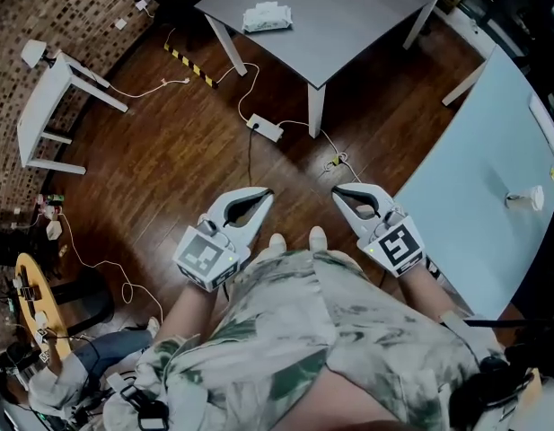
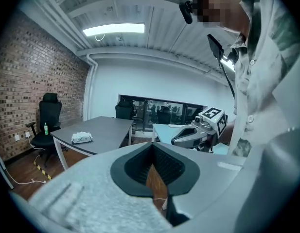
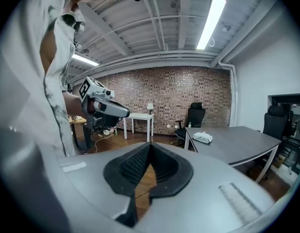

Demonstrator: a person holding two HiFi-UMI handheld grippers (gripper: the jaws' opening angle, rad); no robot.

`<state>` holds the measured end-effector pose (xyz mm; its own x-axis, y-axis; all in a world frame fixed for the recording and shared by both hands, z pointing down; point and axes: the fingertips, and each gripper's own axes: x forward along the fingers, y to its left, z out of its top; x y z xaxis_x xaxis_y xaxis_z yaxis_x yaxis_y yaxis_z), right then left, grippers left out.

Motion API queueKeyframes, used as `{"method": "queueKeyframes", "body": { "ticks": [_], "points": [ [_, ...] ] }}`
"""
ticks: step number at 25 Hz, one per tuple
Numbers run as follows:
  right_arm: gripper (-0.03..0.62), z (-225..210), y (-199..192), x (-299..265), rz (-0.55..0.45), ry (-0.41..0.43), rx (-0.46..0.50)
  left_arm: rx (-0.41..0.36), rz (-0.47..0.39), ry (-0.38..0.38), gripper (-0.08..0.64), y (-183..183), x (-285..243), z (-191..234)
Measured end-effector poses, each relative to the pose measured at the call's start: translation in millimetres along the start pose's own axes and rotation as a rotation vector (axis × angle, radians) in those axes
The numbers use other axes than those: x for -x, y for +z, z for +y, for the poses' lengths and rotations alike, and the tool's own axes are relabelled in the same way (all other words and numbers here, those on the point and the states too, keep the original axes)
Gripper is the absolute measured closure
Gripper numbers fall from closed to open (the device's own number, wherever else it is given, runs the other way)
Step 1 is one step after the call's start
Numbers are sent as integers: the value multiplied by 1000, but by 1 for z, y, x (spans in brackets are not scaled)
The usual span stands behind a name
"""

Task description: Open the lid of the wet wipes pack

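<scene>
The wipes pack (image 1: 268,16) lies at the top of the head view, near the middle of the grey bench (image 1: 366,34), with its lid apparently closed, though it is too small here to be sure. It is well apart from both grippers. The left gripper (image 1: 261,197) and the right gripper (image 1: 342,192) hang low in the centre of the frame, in front of the person's body and over the wooden floor (image 1: 169,151), pointing roughly toward the bench. Each gripper view shows its own jaws brought together at the tips, with only floor showing through the gap behind the pads; neither has hold of anything. The pack also shows far off in both gripper views, left of centre in the left one and right of centre in the right one. By my reading nothing of the task is done: the approach to the bench, steadying the pack and lifting the lid are all left.
</scene>
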<state>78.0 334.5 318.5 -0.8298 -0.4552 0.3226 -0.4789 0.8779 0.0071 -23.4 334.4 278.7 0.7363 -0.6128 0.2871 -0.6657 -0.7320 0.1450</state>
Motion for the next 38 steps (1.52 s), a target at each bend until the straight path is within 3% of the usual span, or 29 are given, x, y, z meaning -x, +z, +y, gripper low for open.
{"method": "queueKeyframes", "body": {
  "ticks": [12,18,25,38],
  "points": [
    [586,83,33,-20,5,-48,4,-32,-26,-31,557,-15,101,-1],
    [586,138,41,-35,29,-63,-11,-4,-43,-80,557,-34,149,-8],
    [586,180,50,-33,17,-14,24,-28,-54,-108,557,-36,170,-35],
    [586,182,46,27,-38,28,54,-9,-73,-115,557,-11,146,-109]
  ]
}}
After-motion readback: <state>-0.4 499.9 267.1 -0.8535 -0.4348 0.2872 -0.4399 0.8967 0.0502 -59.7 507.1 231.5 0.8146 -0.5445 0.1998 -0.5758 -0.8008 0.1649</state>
